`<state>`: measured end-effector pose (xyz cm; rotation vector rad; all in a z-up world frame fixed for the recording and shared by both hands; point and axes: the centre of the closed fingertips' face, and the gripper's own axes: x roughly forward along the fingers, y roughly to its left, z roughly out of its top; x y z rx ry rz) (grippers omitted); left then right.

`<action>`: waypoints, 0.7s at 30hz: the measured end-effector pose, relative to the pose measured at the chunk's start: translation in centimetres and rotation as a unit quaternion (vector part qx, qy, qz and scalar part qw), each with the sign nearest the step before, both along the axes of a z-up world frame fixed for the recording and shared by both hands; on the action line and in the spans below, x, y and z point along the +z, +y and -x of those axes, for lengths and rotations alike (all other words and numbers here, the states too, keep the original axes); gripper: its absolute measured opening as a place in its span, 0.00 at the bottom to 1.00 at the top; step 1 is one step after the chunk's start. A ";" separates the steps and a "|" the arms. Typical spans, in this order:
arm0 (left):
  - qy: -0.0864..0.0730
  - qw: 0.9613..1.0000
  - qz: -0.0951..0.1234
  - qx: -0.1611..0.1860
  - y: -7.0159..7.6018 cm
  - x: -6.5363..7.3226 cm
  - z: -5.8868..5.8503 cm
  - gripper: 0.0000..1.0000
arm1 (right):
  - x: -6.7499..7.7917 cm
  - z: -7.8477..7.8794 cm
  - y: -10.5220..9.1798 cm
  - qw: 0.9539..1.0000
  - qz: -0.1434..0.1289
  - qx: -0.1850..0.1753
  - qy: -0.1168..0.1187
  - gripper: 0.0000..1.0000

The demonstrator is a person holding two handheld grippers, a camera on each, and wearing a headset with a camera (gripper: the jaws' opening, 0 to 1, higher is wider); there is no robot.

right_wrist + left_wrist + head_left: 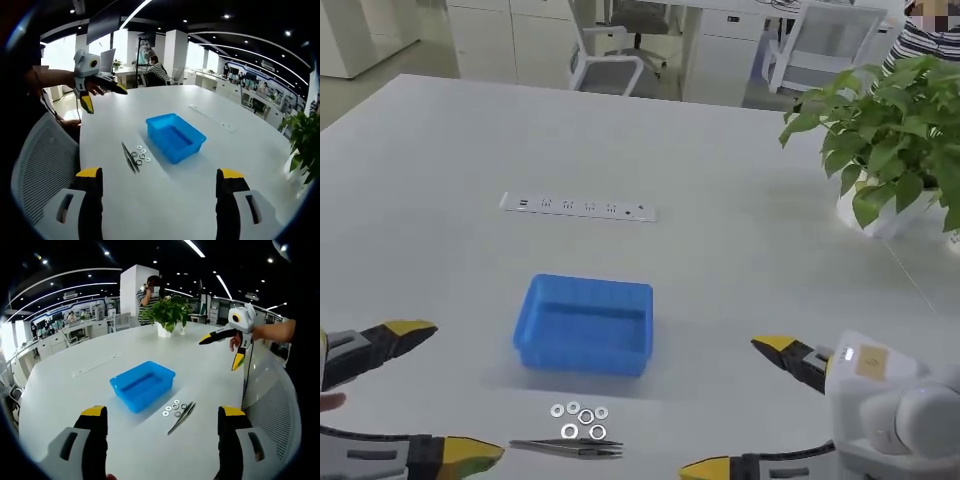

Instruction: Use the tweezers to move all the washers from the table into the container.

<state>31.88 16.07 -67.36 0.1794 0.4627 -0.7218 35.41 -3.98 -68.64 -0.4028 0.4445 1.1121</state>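
Blue container [585,325], silver washers [582,418], pale grey table [440,150], green plant [885,120] upper right; left gripper [470,390], right gripper [718,405] black, yellow-tipped.

We list two hand-held tools of one make. Left tongs [442,392]: a pair of black tapering jaws with yellow tips, each backed by a pale grey shell bearing a dark oblong slot. Right tongs [725,405]: same black jaws, yellow tips, grey slotted shells. Thin black cable [244,385], trailing beneath the right tongs.
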 end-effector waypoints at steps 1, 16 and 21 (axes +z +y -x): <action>-0.001 1.000 -0.003 -0.002 0.0 0.0 0.0 0.97 | 0.1 0.0 0.2 1.000 -0.001 0.005 0.004 0.94; 0.035 0.997 -0.044 -0.049 -0.3 -2.4 -0.2 0.87 | -1.2 -0.4 2.1 0.997 0.031 0.076 0.005 0.86; 0.044 0.995 -0.059 -0.063 -0.2 -3.3 -0.5 0.84 | -1.9 -0.6 2.9 0.994 0.044 0.102 0.004 0.81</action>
